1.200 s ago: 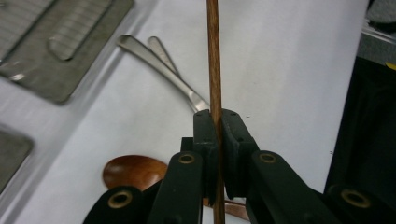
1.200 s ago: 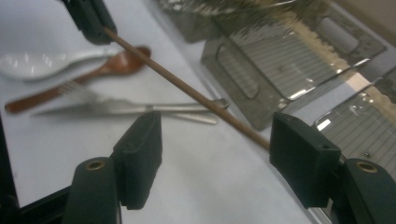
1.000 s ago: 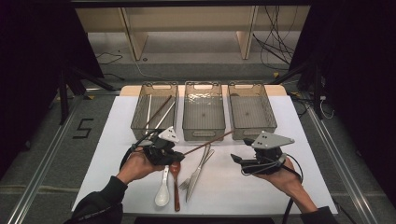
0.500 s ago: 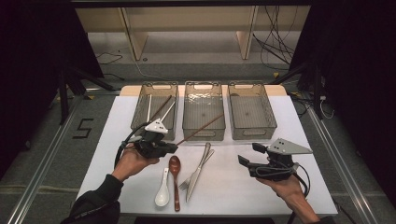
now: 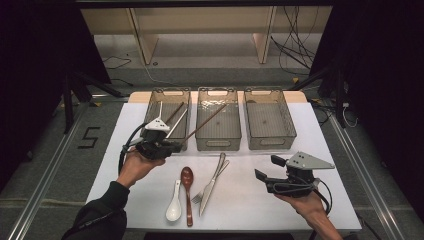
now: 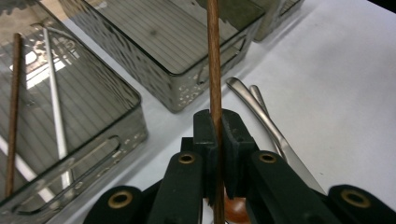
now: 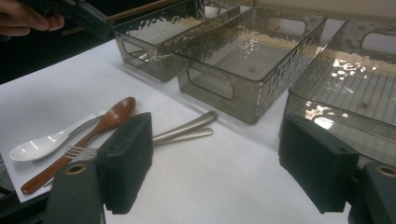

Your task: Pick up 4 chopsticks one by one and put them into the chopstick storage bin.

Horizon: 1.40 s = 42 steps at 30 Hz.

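The left gripper [image 5: 172, 146] has its black jaws pressed together on a thin brown wooden chopstick [image 5: 207, 121], pinching it near one end; the stick slants up and away from the jaws, its far end hanging over the middle clear plastic bin [image 5: 218, 142]. Just beside it stands the left clear plastic bin [image 5: 183, 94], which already holds a brown chopstick [image 6: 12, 116] and two pale ones — so the step in hand looks like sorting, with this stick being carried toward its fellows. The next move likely calls for swinging the held end over the left bin, lowering the stick level with the bin's length, then releasing. The right gripper [image 5: 267, 169] hovers above the white tabletop [image 5: 250, 205] with its jaws spread wide — they have just been opening further — and nothing between them; a steel knife [image 5: 211, 182], steel fork [image 5: 198, 196], brown wooden spoon [image 5: 187, 190] and white ceramic spoon [image 5: 174, 206] lie near it, waiting.
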### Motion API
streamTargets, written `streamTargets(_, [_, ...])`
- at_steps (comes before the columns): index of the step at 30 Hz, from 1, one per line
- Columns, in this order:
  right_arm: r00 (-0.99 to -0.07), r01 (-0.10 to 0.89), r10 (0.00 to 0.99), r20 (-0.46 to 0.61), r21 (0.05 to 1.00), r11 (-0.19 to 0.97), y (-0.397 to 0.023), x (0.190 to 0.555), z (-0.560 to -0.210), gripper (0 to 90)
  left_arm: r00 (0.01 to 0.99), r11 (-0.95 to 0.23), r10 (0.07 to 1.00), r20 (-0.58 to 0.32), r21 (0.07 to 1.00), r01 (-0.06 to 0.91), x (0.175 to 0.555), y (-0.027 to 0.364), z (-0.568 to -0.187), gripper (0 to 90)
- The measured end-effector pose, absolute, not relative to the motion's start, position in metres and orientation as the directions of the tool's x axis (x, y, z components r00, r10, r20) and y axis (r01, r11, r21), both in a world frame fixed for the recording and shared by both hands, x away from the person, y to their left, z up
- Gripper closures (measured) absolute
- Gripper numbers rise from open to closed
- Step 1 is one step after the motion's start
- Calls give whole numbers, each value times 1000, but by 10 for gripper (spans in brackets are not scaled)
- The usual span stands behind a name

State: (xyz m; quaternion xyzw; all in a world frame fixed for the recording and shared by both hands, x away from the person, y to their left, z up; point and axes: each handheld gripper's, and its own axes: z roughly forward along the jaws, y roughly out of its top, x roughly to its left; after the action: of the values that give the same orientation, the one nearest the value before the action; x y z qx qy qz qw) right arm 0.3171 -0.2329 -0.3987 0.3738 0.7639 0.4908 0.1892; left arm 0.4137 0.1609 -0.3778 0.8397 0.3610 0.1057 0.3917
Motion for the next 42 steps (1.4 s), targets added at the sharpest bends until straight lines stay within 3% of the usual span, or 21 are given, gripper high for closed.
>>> streamTargets(22, [-664, 372, 745, 67, 894, 251, -230, 315, -398, 268, 531, -290, 840, -114, 732, 616, 474, 191, -379, 853])
streamTargets(42, [-672, 370, 738, 63, 892, 261, -229, 314, -397, 271, 419, -227, 898, -132, 679, 699, 509, 211, -393, 853])
